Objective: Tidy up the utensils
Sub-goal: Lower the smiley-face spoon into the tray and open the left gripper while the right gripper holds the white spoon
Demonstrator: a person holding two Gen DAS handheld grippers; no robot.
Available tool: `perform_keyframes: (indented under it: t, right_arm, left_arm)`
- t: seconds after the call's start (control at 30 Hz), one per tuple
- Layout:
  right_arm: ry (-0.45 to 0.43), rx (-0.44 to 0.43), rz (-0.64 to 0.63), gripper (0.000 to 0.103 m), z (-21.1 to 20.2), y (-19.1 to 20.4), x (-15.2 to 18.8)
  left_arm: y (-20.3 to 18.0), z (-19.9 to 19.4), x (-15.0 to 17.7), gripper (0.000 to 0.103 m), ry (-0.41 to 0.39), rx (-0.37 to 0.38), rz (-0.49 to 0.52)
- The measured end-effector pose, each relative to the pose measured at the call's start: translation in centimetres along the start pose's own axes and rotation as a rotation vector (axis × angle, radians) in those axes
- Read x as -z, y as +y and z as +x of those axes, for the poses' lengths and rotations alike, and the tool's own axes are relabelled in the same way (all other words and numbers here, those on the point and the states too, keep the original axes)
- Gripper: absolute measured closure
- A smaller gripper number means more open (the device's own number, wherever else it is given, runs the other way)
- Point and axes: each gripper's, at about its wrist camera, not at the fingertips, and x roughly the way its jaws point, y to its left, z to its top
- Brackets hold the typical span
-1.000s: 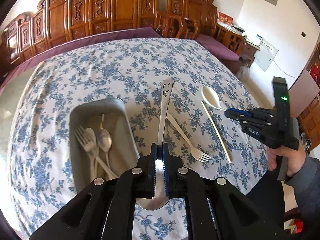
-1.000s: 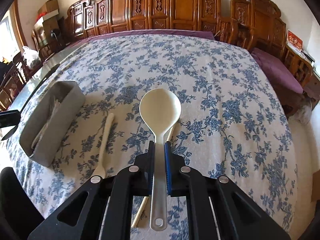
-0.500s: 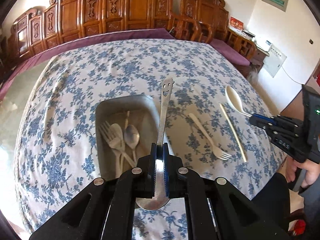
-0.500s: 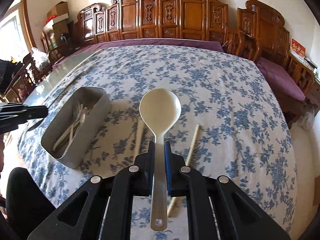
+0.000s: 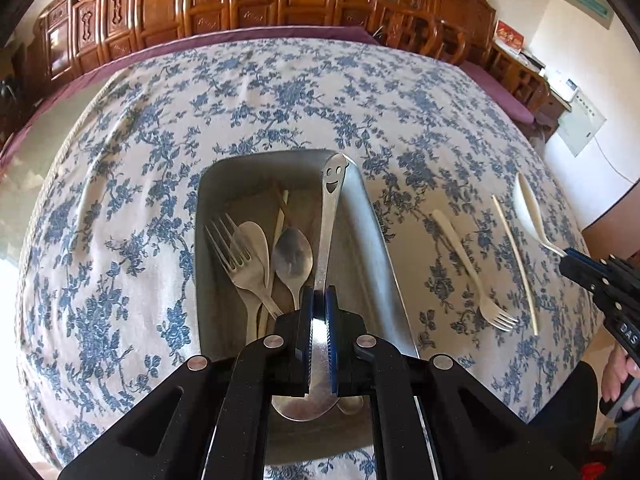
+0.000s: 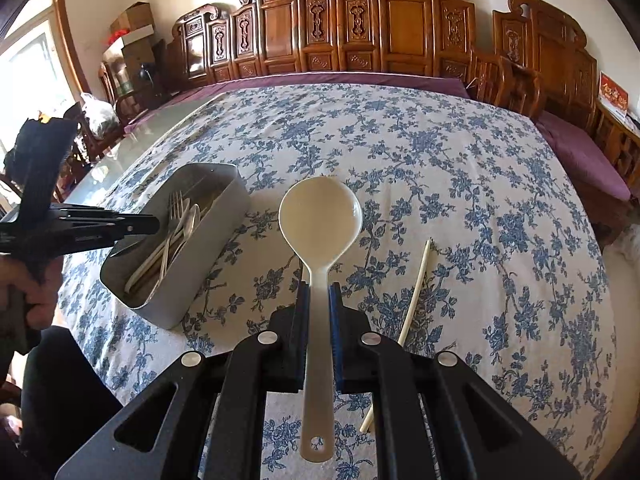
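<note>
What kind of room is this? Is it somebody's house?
Probably a home dining room: a big table under a flowered tablecloth, carved wooden chairs along the wall, and a metal tin of forks and spoons.

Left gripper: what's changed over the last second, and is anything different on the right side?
The left gripper has carried its smiley-handled metal spoon from beside the metal tray to directly over it. The right gripper has lifted the cream ladle higher and swung left, toward the tray. Both grips are unchanged; the cream fork and chopstick lie where they were.
</note>
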Motion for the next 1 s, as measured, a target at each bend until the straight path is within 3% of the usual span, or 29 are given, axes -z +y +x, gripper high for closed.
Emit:
perform_keyframes:
  t: [0.33,0.63,1.0]
  right_arm:
    - [0.022,-0.011,0.010,0.092,0.8,-0.5,0.7]
    - [0.025,-0.023,-0.009,0.092,1.3,0.5,0.4]
    - [0.011,-0.062,-0.053,0.092,0.5,4.5,-0.5]
  left_arm:
    - [-0.7,3.1,-0.1,0.098,0.066,-0.021,-0.018]
    - [-0.8,4.2,-0.4,0.098,0.088,0.005,-0.029]
    - [1.0,-1.6,1.4,0.098,-0.026,-0.012,-0.039]
